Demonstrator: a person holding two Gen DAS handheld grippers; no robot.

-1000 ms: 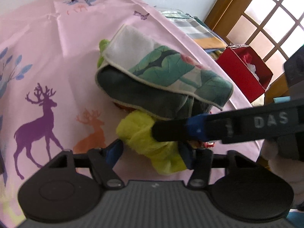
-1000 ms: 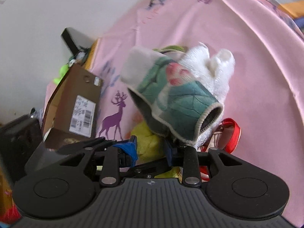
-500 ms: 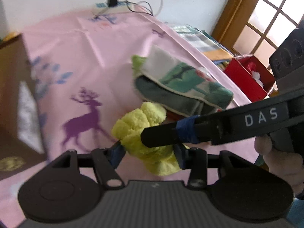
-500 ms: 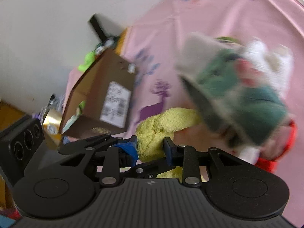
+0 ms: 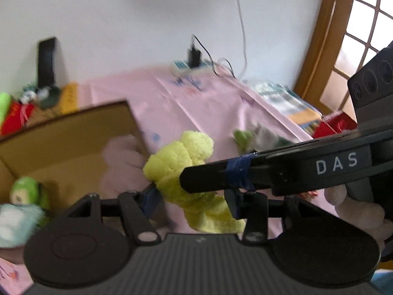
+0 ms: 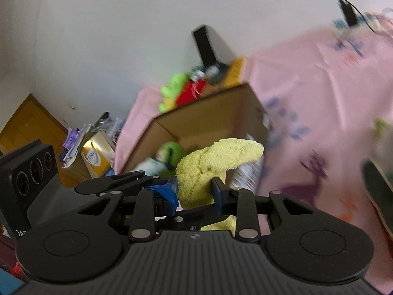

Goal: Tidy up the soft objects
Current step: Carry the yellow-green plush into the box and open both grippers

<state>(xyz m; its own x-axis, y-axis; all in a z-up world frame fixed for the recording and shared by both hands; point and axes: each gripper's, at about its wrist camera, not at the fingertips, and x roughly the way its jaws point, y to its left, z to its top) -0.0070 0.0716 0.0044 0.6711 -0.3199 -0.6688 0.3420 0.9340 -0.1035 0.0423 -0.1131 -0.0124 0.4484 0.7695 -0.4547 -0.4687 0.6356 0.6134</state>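
A fluffy yellow cloth (image 5: 181,162) hangs between both grippers, lifted off the pink tablecloth (image 5: 203,108). My left gripper (image 5: 191,196) is shut on its lower part. My right gripper (image 6: 195,191) is shut on it too, and its finger crosses the left wrist view (image 5: 221,177). The cloth also shows in the right wrist view (image 6: 211,162). An open cardboard box (image 5: 66,132) stands at the left, with a green soft toy (image 5: 27,191) and a pale blue one (image 5: 14,221) inside. The remaining pile of soft things (image 5: 258,137) lies blurred at the right.
A power strip with cables (image 5: 189,66) lies at the table's far edge by the wall. Green and red toys (image 6: 181,91) sit behind the box. Folded fabrics (image 5: 285,100) and a red box (image 5: 336,123) are at the right, near a wooden window frame.
Both grippers have lifted the yellow cloth out from under the pile and swung left toward the cardboard box. The towel pile has slid to the right of both views.
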